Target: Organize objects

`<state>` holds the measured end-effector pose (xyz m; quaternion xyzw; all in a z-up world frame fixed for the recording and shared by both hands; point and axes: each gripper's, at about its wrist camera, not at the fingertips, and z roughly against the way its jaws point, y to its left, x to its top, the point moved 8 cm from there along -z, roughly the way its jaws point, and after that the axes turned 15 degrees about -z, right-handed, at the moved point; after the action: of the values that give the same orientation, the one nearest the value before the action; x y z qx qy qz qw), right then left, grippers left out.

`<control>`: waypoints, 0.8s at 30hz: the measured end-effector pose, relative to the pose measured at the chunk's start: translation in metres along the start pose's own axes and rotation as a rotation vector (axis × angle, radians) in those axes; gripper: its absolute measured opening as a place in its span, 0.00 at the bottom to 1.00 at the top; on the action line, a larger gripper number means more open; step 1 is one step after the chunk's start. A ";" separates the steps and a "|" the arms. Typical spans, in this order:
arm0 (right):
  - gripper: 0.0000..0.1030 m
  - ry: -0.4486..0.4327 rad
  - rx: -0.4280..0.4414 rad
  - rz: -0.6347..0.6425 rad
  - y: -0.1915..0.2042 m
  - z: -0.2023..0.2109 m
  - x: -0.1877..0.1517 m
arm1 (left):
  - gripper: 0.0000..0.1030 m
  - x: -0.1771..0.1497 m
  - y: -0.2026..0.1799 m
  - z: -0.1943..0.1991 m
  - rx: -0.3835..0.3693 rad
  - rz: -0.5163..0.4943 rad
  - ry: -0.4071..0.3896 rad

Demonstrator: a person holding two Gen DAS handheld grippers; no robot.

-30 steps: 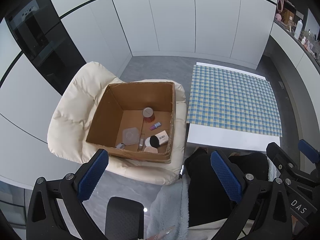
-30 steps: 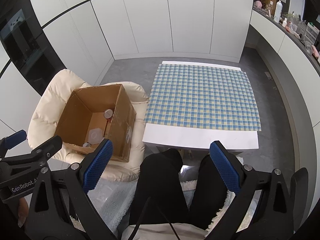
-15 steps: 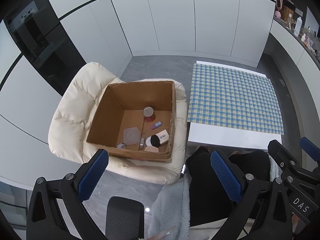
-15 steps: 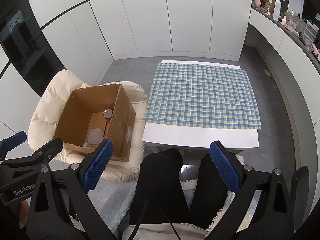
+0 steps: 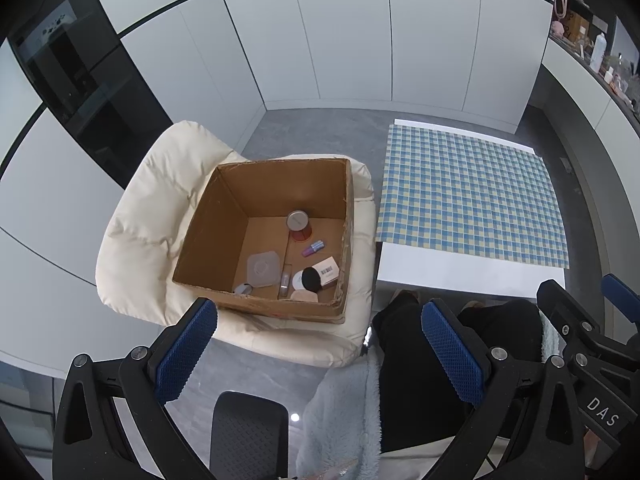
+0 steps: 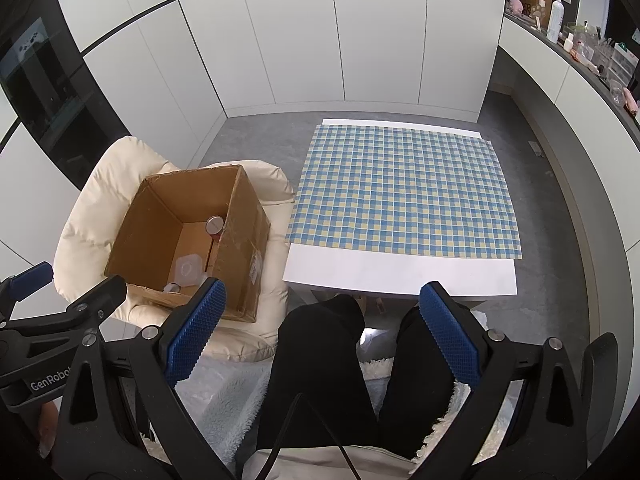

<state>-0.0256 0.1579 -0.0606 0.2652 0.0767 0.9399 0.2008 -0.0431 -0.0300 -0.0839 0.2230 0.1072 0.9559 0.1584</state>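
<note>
An open cardboard box [image 5: 224, 236] [image 6: 244, 220] rests on a cream padded chair [image 5: 160, 200] [image 6: 100, 184]. On its floor lie a red jar with a silver lid [image 5: 298, 224] [image 6: 215, 225], a small purple tube [image 5: 314, 247], a clear square lid [image 5: 263, 268] [image 6: 187, 269], a white carton with a barcode [image 5: 327, 273], a black puff [image 5: 310, 279] and other small items. My left gripper [image 5: 320, 348] hangs open well above and in front of the box, holding nothing. My right gripper [image 6: 320, 328] is open and empty over the person's black-trousered knees [image 6: 320, 360].
A low white table [image 6: 400, 276] [image 5: 460, 276] with a blue-and-yellow checked cloth [image 6: 404, 196] [image 5: 468, 196] stands right of the chair. White cabinet doors close off the back. A counter with bottles [image 6: 556, 16] runs along the right. A fluffy pale rug [image 6: 224, 400] and a black chair arm [image 5: 248, 436] lie below.
Both views have shifted only slightly; the left camera has drifted a little, so the table sits marginally lower right. Both grippers stay open and nothing in the box has moved.
</note>
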 end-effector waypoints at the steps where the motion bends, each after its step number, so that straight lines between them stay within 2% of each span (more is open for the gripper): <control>1: 0.96 0.001 0.001 0.000 0.000 0.000 0.000 | 0.99 0.000 0.000 0.000 0.001 0.000 0.001; 24: 0.96 0.008 -0.016 0.016 -0.001 -0.006 -0.004 | 0.99 -0.005 0.000 -0.008 -0.003 0.007 0.007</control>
<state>-0.0249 0.1570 -0.0675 0.2607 0.0679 0.9430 0.1952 -0.0424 -0.0324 -0.0926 0.2200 0.1055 0.9573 0.1549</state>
